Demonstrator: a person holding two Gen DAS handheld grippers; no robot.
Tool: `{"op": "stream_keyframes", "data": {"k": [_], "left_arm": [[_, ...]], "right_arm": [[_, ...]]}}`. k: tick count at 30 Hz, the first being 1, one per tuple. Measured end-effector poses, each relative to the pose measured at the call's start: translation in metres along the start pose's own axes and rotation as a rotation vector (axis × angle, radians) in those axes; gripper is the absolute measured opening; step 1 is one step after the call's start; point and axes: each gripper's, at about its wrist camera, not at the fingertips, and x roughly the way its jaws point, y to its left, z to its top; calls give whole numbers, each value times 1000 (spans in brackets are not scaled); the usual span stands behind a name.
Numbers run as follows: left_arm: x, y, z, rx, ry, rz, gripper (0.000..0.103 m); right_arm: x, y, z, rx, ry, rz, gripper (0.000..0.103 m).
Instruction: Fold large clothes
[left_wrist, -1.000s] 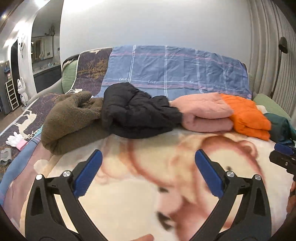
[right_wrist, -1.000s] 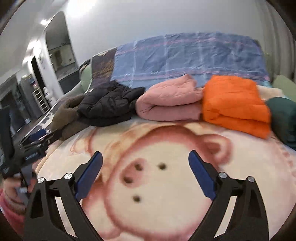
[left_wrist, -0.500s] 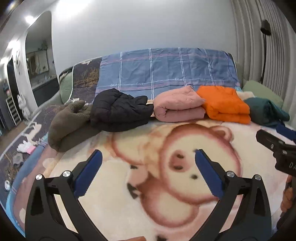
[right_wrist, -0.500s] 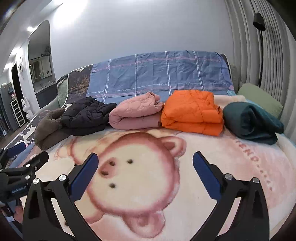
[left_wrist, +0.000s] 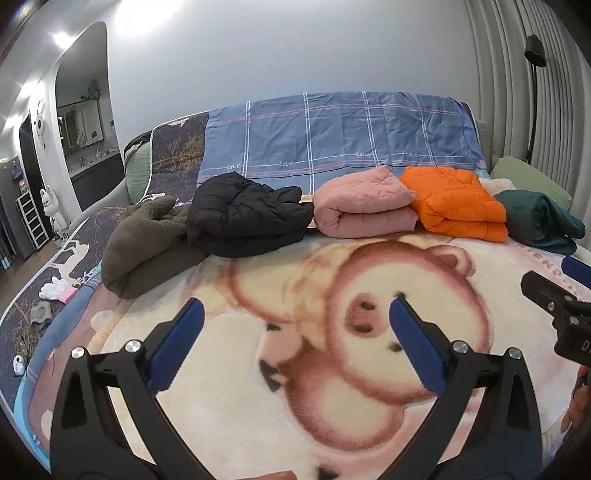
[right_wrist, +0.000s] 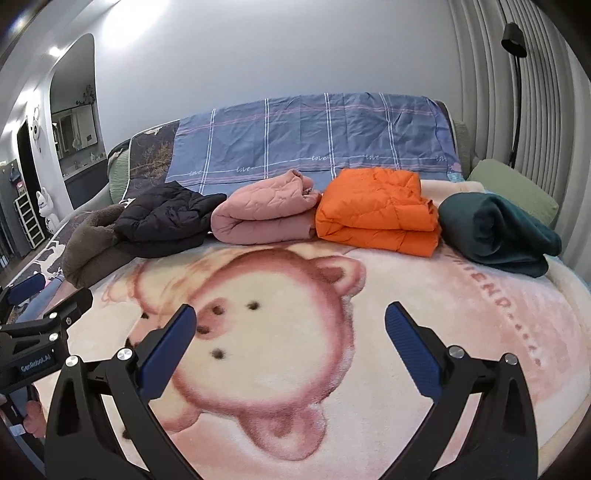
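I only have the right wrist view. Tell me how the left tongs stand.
Observer: The left tongs are open and empty, over the bear blanket.
Operator: Report what lies left of the brown fleece.
Observer: What look like white gloves lie beside a pink item on the dark bedspread.
Operator: Name anything else on that edge.
Observer: A small grey object lies nearer the camera than the gloves. I cannot tell what it is.
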Motion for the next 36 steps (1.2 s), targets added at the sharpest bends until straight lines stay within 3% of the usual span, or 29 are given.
{"op": "stream_keyframes", "data": {"k": [9, 36], "left_arm": [[1, 1, 0, -1, -2, 2, 101], [7, -7, -3, 38, 19, -16, 101]], "right_arm": [[-9, 6, 3, -17, -30, -39, 102], [1, 7, 2, -16, 12, -34, 102]]}}
